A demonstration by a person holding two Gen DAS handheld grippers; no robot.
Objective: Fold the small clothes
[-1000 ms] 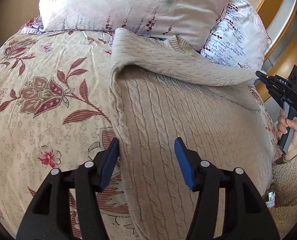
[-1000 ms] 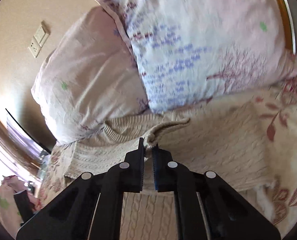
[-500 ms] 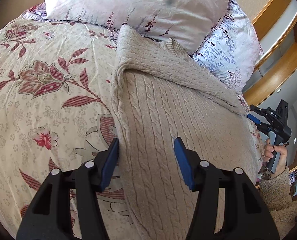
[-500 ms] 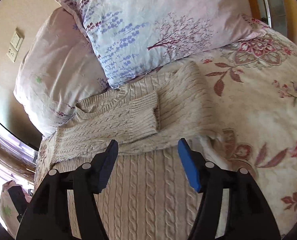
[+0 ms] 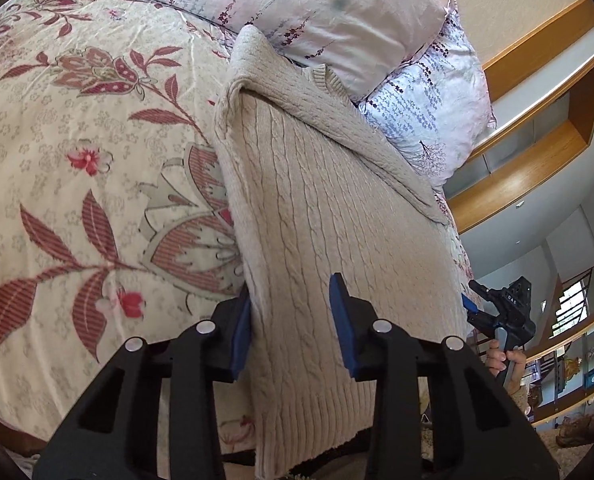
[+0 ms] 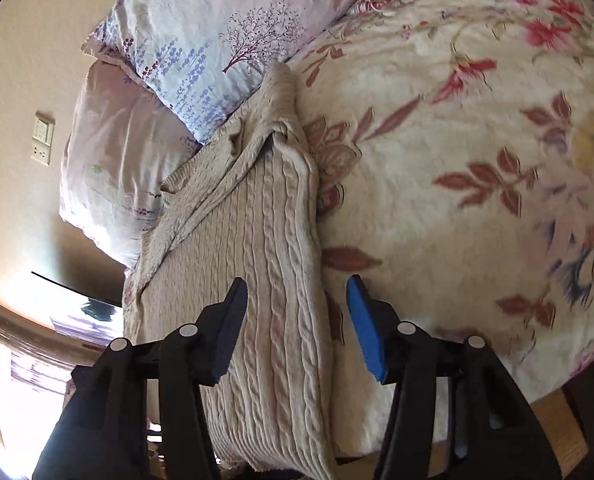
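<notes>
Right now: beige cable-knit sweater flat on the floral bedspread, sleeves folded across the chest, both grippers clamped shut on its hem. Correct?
Not quite. The sweater and bedspread are as you say, but neither gripper is clamped: the left gripper and right gripper are open, only straddling its side edges near the hem, as both wrist views show.

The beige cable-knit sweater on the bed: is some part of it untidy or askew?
Yes. On the beige cable-knit sweater, the folded-in sleeve near the collar lies bunched and crooked, not flat; the body below looks smooth.
</notes>
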